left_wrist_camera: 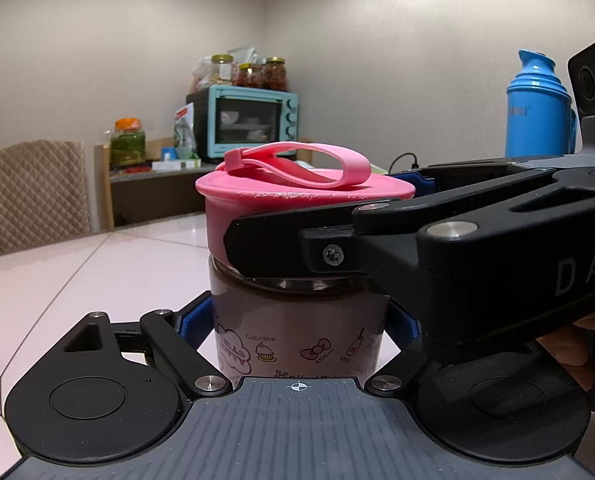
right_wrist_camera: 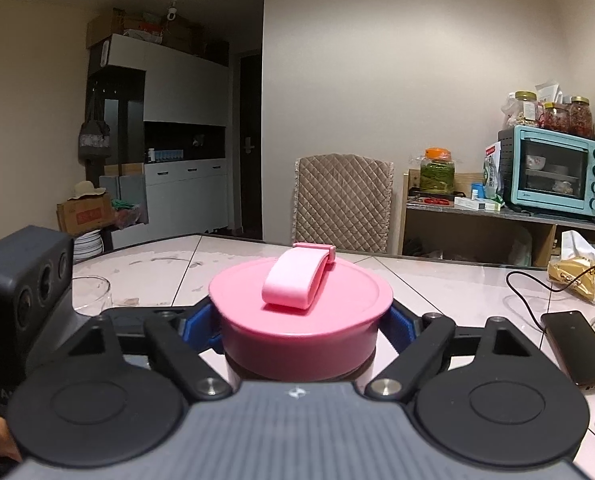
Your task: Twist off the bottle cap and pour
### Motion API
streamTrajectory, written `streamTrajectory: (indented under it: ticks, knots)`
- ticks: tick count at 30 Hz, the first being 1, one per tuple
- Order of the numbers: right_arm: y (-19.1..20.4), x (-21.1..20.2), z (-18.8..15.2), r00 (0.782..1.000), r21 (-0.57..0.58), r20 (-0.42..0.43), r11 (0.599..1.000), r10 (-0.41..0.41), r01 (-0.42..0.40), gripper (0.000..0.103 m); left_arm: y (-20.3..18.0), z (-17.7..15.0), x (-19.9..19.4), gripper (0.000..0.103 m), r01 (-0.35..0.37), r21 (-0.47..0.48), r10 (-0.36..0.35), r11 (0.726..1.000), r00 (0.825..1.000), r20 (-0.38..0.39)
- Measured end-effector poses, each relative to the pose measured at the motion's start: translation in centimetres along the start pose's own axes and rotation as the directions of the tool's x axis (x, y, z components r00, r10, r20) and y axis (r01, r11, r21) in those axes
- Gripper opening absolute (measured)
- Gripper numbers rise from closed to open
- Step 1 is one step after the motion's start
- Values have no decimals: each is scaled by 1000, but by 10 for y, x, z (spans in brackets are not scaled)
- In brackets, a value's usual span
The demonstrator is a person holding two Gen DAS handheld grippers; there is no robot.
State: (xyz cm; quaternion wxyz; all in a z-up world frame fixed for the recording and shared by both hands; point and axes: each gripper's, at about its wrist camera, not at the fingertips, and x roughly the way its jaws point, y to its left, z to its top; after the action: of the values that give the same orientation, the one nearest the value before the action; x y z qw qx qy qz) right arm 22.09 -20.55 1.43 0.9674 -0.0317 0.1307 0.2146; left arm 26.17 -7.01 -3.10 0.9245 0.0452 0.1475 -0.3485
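Table is pale, glossy, tiled; the bottle stands upright on it, right between the fingers of both grippers. Bottle body is translucent pinkish with cartoon print, dark liquid band near the shoulder. Left gripper sits low: blue pads pressed on the bottle body from both sides, jaws closed down onto it, bottle centred between the fingers and close in to the gripper's palm. Right gripper sits higher, coming in from the right side of the left wrist view and crossing over the left one: its blue pads bear on the side wall of the pink cap, one each side, jaws closed onto the cap. Cap is still seated on the bottle neck, level, its pink carry loop lying flat on top, above and between the right fingers. Left of the right fingers: a clear glass on the table, apart from the bottle. Right of them: a dark phone and a black cable, well clear. Blue flask stands beyond the right gripper's body in the left wrist view.
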Motion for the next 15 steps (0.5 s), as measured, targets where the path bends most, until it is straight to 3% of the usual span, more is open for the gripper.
streamTrajectory:
  ticks: [5,8,13,15]
  knots:
    - [-7,1,1,999,-30,-3,998,51,-51,85,0,0,-1,90,0,0,0,1000,1000,0]
    - [-21,2,2,989,-62,-5,987,149,-149,85,0,0,-1,90,0,-1,0,1000,1000,0]
    - [-46,5,5,951,-97,-16,946,308,-308,85,0,-1,-1,90,0,-1,0,1000,1000,0]
    - [-60,9,6,920,-92,-18,915,392,-392,85,0,-1,-1,90,0,-1,0,1000,1000,0]
